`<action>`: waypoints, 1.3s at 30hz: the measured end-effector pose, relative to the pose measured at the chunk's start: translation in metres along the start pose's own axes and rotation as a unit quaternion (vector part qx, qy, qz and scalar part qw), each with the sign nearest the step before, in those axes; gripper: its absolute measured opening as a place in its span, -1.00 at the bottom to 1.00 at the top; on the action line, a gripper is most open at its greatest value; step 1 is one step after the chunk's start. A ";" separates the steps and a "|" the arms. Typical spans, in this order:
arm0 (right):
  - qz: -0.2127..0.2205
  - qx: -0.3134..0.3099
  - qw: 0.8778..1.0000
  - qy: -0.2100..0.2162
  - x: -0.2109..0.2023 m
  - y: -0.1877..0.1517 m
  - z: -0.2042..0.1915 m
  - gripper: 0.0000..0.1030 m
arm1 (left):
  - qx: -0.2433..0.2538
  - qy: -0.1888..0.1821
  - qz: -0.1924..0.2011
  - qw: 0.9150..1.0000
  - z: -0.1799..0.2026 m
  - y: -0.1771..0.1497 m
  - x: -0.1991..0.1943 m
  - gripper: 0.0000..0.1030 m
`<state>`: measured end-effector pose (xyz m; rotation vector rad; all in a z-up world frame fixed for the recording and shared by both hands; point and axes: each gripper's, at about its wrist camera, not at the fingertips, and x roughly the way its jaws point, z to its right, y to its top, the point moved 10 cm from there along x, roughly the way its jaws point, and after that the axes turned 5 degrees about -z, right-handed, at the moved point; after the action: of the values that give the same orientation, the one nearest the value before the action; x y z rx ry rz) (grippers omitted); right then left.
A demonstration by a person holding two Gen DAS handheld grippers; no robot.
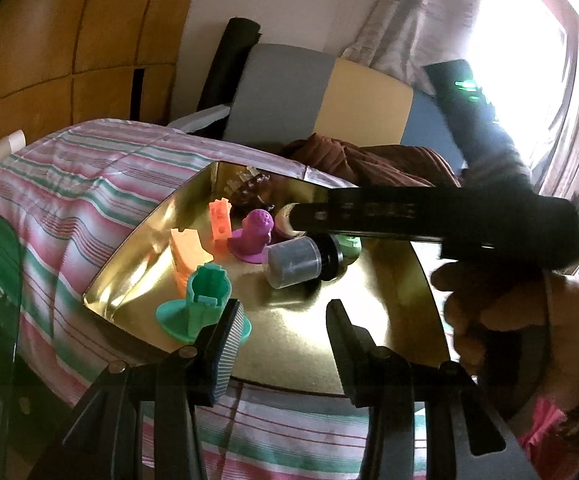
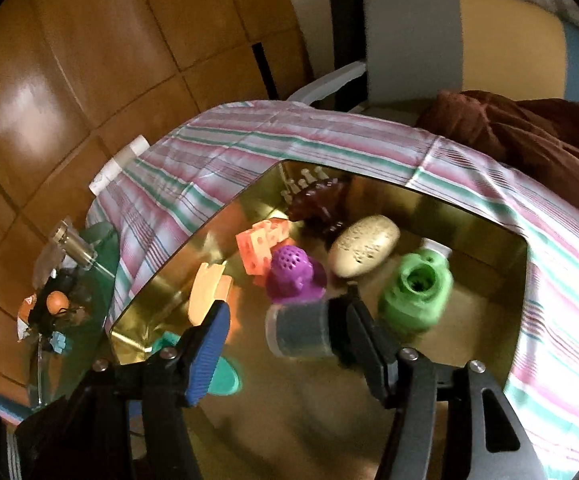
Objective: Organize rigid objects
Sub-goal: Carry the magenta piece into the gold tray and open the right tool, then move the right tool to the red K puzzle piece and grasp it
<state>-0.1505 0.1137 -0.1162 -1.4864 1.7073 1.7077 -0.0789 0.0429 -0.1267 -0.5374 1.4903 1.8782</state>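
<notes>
A gold tray (image 1: 289, 344) (image 2: 489, 320) sits on a striped cloth and holds several small plastic pieces: a teal tower (image 1: 205, 300), orange blocks (image 1: 189, 258) (image 2: 257, 248), a purple perforated piece (image 1: 255, 234) (image 2: 293, 276), a green piece (image 2: 417, 292), a beige oval stone (image 2: 363, 246) and a dark brown figure (image 2: 317, 204). A grey capped bottle (image 1: 295, 262) (image 2: 301, 330) lies in the tray between the fingers of my right gripper (image 2: 285, 336), which is open around it. My left gripper (image 1: 285, 332) is open and empty over the tray's near part.
The striped cloth (image 1: 101, 184) covers the table. A green glass side table (image 2: 77, 280) with small items stands to the left. A chair (image 1: 289, 92) with brown fabric (image 2: 529, 128) on it is behind. The right gripper's body and the hand (image 1: 529, 320) cross the left wrist view.
</notes>
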 end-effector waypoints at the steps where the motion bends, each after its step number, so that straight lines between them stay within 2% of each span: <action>1: 0.002 0.002 1.000 -0.001 -0.004 -0.001 0.003 0.21 | 0.002 -0.002 -0.001 1.000 0.001 -0.001 0.000 -0.16; 7: 0.013 0.015 0.999 -0.033 -0.036 -0.020 0.035 0.22 | 0.018 -0.021 0.000 1.000 0.015 -0.004 -0.001 -0.16; 15: -0.005 0.079 0.993 -0.083 -0.064 -0.062 0.115 0.26 | 0.058 -0.046 -0.014 0.997 0.043 -0.014 0.001 -0.16; 26: -0.048 0.177 0.971 -0.154 -0.086 -0.132 0.234 0.26 | 0.085 -0.050 -0.032 0.995 0.068 -0.028 0.005 -0.15; 35: -0.049 0.207 0.960 -0.184 -0.102 -0.143 0.287 0.26 | 0.118 -0.053 -0.042 0.991 0.090 -0.033 0.010 -0.15; 39: -0.055 0.199 0.958 -0.201 -0.106 -0.142 0.305 0.27 | 0.137 -0.055 -0.045 0.988 0.102 -0.033 0.012 -0.15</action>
<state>-0.1257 0.4590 -0.1849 -0.9580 1.5910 1.3835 -0.0545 0.1479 -0.1303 -0.3597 1.5916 1.5750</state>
